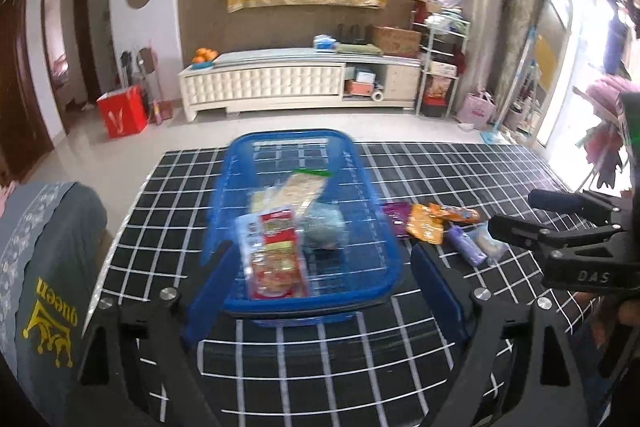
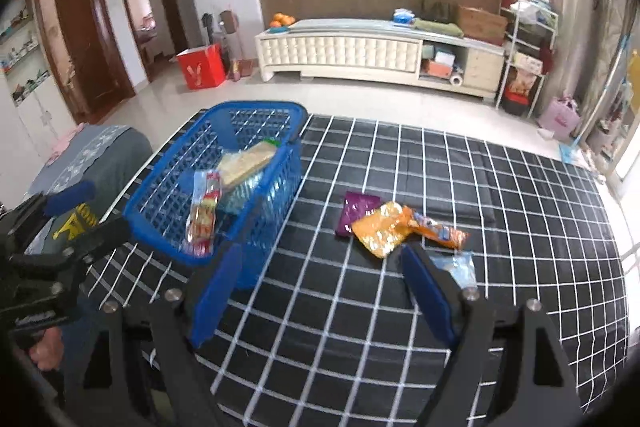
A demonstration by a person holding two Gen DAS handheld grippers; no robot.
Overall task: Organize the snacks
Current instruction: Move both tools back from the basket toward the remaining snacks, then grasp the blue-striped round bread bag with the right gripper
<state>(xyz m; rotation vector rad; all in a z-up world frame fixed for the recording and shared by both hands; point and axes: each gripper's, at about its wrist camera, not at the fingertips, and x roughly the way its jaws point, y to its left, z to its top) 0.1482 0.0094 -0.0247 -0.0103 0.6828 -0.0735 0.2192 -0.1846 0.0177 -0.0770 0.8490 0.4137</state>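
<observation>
A blue mesh basket (image 1: 240, 163) (image 2: 160, 187) stands on the black checked tablecloth (image 2: 480, 187). It holds a red-and-white packet (image 1: 276, 255) (image 2: 202, 215), a beige packet (image 1: 296, 187) (image 2: 248, 159) and a pale blue one (image 1: 324, 227). My left gripper (image 1: 323, 251) hovers open over the basket's near end, nothing between its pads. Right of the basket lie a purple packet (image 2: 356, 211), an orange packet (image 2: 380, 233), an orange-and-blue bar (image 2: 440, 233) and a clear bluish pouch (image 2: 456, 267). My right gripper (image 2: 320, 251) is open and empty, between basket and loose snacks.
A grey-covered seat (image 1: 48, 247) with a yellow crown print is at the table's left edge. A lavender packet (image 1: 466, 247) lies near the pouch. Beyond the far table edge are bare floor, a white cabinet (image 1: 280, 79) and a red bag (image 1: 122, 111).
</observation>
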